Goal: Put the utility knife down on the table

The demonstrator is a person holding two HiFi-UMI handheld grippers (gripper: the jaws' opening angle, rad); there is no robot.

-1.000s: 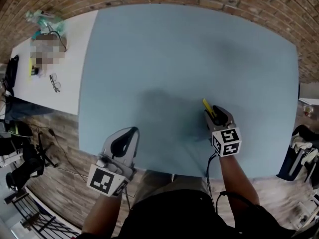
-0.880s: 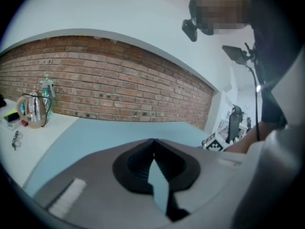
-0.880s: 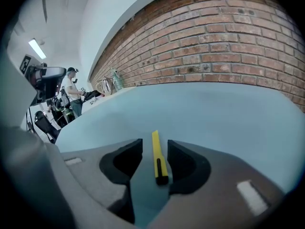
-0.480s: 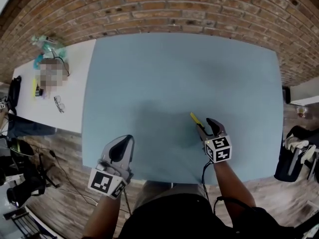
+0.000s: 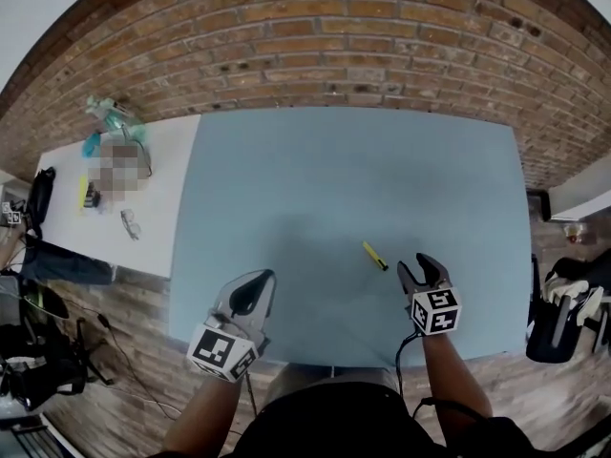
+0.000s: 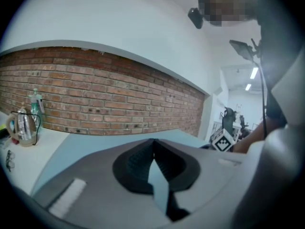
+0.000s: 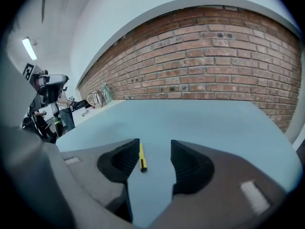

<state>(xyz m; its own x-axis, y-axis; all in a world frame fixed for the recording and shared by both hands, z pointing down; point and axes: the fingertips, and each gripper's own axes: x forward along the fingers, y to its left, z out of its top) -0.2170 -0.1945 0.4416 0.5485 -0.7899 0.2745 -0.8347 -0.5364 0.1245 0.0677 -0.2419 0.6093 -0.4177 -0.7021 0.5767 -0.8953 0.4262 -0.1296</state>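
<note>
One knife (image 5: 374, 256) on table (image 5: 334, 179), brick wall (image 5: 334, 46); right tool (image 5: 420, 269) just spread, left tool (image 5: 256, 281) closed.

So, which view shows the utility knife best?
The right gripper view: the utility knife lies close, on the table, beyond the right gripper's just-opened, empty jaws. The head view shows it small, apart from that gripper. The left gripper view misses it.

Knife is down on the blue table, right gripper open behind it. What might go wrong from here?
The right gripper, whose jaws have just been opening with nothing between them, sits near the utility knife; a stray move could nudge it across the table. Whether its blade is retracted can't be seen; it may be exposed.
</note>
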